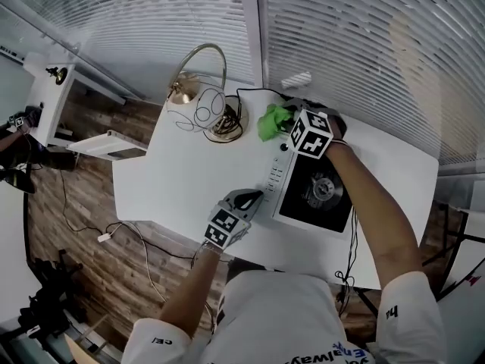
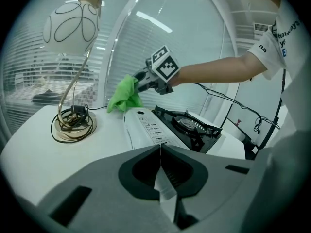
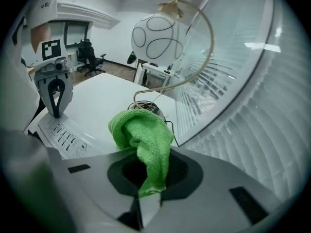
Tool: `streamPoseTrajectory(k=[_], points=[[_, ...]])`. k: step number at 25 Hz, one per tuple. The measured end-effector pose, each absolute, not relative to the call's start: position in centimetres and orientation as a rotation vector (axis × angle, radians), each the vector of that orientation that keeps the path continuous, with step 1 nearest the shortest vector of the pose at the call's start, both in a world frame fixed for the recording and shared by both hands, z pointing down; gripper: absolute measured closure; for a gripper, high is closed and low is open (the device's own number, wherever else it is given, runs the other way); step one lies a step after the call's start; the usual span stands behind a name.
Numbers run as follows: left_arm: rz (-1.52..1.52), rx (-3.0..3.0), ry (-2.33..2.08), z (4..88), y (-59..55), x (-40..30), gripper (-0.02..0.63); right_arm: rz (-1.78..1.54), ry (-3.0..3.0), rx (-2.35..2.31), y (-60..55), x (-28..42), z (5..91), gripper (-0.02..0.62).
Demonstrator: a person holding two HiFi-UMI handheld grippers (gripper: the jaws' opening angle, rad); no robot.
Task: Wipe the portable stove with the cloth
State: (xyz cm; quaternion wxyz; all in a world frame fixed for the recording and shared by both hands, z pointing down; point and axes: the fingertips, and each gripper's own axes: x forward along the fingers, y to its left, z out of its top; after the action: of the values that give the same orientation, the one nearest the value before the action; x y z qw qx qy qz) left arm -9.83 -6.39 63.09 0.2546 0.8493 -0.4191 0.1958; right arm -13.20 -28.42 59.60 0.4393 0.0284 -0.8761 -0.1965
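Portable stove [image 1: 314, 192]: one. One cloth [image 1: 273, 121] clamped in jaws of right gripper [image 1: 286, 127]; left gripper [image 1: 258, 196] jaws together, empty.

Table: white rounded tabletop [image 1: 170, 192] bears everything.
Stove: white-and-black portable gas stove [image 1: 314, 192], on its right half.
Lamp: brass arc lamp [image 1: 203, 89], behind-left of stove.
Cloth: green terry cloth [image 1: 271, 122], between lamp and stove's far corner, in right gripper [image 1: 286, 124].
Left gripper [image 1: 256, 197]: at stove's left edge.
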Motion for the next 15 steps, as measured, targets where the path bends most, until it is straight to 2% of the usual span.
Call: streamPoseTrajectory(k=[7, 15], points=[[0.506, 2.302, -1.161, 62.9, -5.5, -10.2, 0.594, -0.433, -2.043, -0.113, -24.4, -15.3, 64.4, 0.551], [0.503, 2.294, -1.156, 62.9, -5.4, -10.3, 0.594, -0.390, -1.993, -0.183, -22.6, -14.9, 64.5, 0.551]])
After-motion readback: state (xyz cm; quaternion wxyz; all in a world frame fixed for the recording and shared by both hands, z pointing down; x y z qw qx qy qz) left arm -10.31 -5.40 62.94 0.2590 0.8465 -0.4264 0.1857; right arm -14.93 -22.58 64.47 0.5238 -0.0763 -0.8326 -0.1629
